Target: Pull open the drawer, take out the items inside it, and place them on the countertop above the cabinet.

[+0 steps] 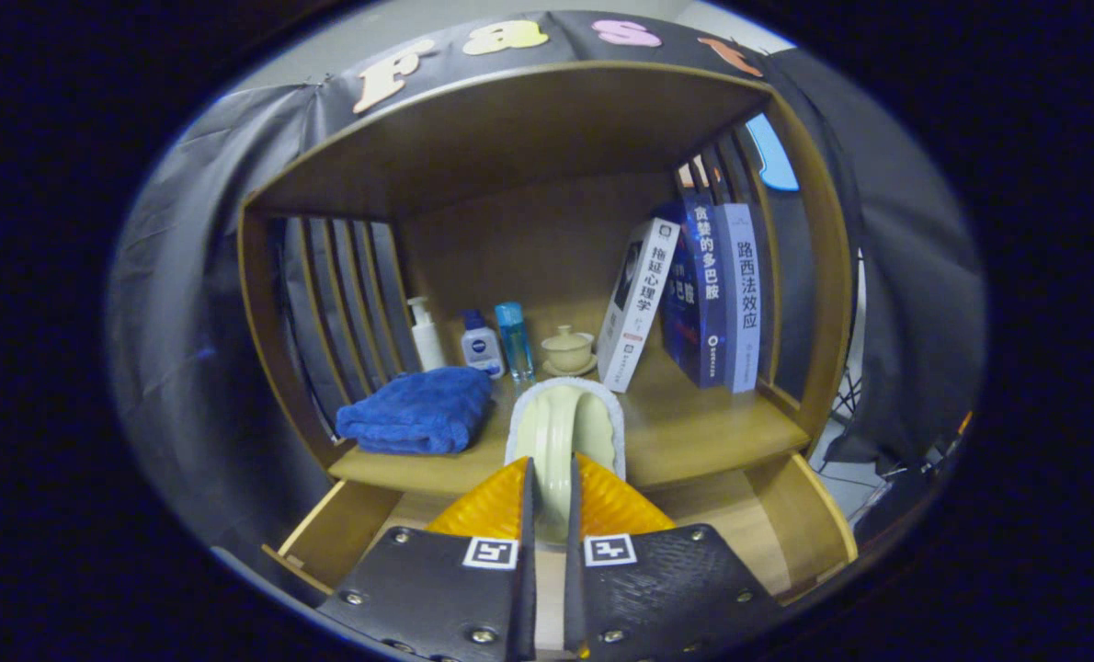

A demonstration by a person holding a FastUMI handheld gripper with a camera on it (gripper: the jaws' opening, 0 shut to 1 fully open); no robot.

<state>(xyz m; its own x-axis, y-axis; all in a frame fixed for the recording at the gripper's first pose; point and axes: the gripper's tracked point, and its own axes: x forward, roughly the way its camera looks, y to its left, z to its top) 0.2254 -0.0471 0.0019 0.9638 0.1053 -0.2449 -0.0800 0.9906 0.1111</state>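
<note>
1. A wooden cabinet [823,303] with slatted sides stands against the booth's black cloth wall, its drawer [340,529] pulled open below the countertop [694,432]

2. The gripper [548,487] is clamped on the handle of a pale cleaning brush [561,428], both fingers pressing it, and holds it over the countertop's front edge, above the open drawer; its white fluffy rim faces the shelf

3. Risk, as judged here: the hold is on a narrow curved handle, so the brush could twist or slip on release and tip back into the drawer if let go too near the edge

4. A second risk: pushed further in, the brush could knock the lidded teacup [567,349] or the slim blue bottle [514,340] just beyond it

5. The countertop is crowded: a folded blue towel [418,411] to the left, a pump bottle [426,336] and a small lotion bottle [481,345] behind it, three books [703,294] leaning at right; bare wood remains between towel and books
</note>
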